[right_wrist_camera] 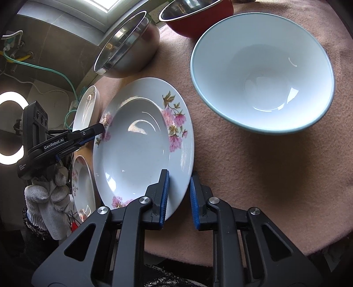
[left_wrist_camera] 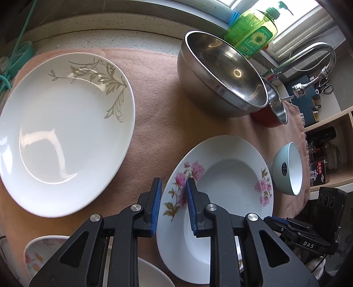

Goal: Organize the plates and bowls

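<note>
On fuzzy pink cloth (right_wrist_camera: 253, 176) — glossy round floral plate (right_wrist_camera: 136, 150), both grippers straddling its rim.

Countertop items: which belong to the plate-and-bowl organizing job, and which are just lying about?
Job:
- pink-flower deep plate, its rim between the fingers of both the left gripper and the right gripper
- leaf-pattern plate
- steel bowl
- red bowl
- pale blue bowl

Lying about:
- soap bottle
- faucet
- cloth mat
</note>
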A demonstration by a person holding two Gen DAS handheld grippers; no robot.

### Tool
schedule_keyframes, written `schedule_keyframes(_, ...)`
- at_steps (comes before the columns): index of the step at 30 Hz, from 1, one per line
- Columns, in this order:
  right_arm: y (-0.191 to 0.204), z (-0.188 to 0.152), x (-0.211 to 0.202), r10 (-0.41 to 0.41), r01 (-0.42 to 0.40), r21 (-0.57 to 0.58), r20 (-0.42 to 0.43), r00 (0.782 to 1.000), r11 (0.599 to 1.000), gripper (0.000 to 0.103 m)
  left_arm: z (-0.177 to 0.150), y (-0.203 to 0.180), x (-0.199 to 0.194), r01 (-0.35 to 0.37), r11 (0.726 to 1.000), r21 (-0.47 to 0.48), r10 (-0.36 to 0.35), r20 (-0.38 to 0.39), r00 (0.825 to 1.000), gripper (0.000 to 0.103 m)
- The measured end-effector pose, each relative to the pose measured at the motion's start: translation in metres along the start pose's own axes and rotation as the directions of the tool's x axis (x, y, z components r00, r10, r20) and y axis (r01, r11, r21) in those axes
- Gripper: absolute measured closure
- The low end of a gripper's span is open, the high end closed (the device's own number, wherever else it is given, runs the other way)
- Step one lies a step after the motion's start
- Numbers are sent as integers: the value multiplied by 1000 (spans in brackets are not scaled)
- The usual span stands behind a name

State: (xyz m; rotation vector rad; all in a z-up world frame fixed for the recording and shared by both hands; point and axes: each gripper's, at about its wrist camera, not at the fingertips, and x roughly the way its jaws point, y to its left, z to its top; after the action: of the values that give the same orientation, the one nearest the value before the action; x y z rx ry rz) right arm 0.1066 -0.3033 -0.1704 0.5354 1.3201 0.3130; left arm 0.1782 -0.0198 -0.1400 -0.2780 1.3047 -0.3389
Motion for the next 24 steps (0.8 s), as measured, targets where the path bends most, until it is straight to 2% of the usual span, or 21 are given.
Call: schedule_keyframes(24,4,0,3,-29,29,-6,-14,999,1000,83,-29,-17,1,-13,1000,9,13,-5,1000,82)
